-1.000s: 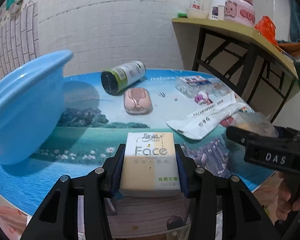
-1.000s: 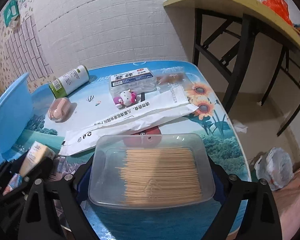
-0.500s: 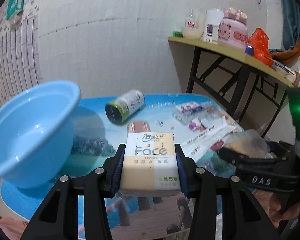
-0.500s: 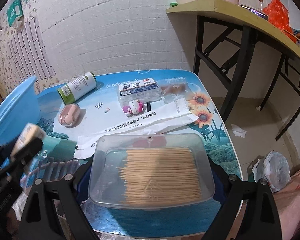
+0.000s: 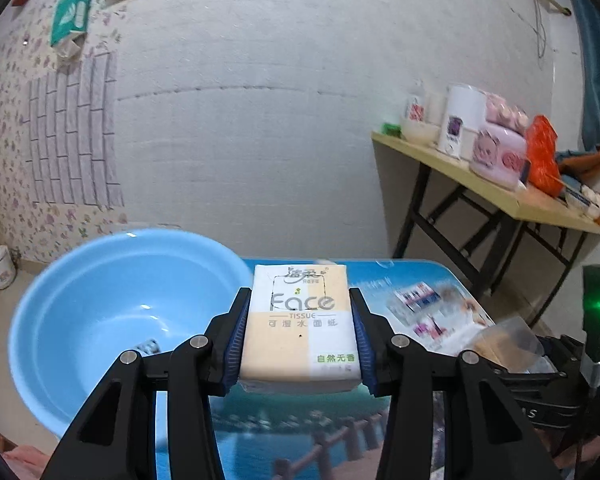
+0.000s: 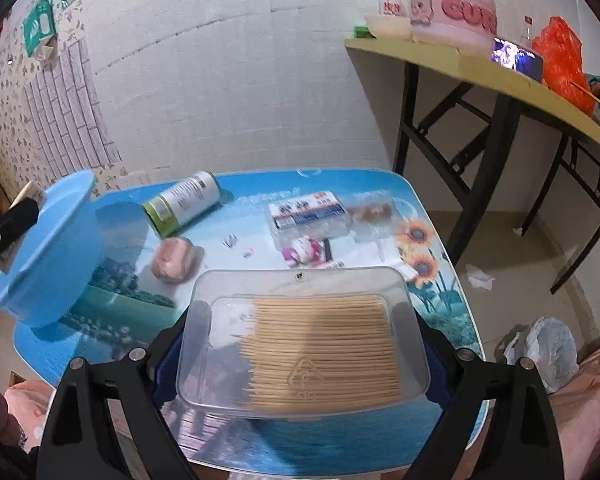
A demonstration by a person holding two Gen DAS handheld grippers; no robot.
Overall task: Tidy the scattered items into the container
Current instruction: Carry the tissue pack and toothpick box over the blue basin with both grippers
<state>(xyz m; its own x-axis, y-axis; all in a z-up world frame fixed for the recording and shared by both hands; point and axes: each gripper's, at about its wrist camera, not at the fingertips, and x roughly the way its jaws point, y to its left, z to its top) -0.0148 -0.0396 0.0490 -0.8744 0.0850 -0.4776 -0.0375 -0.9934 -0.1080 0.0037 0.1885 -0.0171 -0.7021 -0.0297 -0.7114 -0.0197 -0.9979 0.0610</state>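
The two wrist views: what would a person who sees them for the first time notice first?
In the left wrist view, the pack of Face tissues clamped in the left claw fills the centre, with the big blue basin just to its left. In the right wrist view, the clear box of toothpicks held in the right claw dominates, above the bright printed table with its scattered items.
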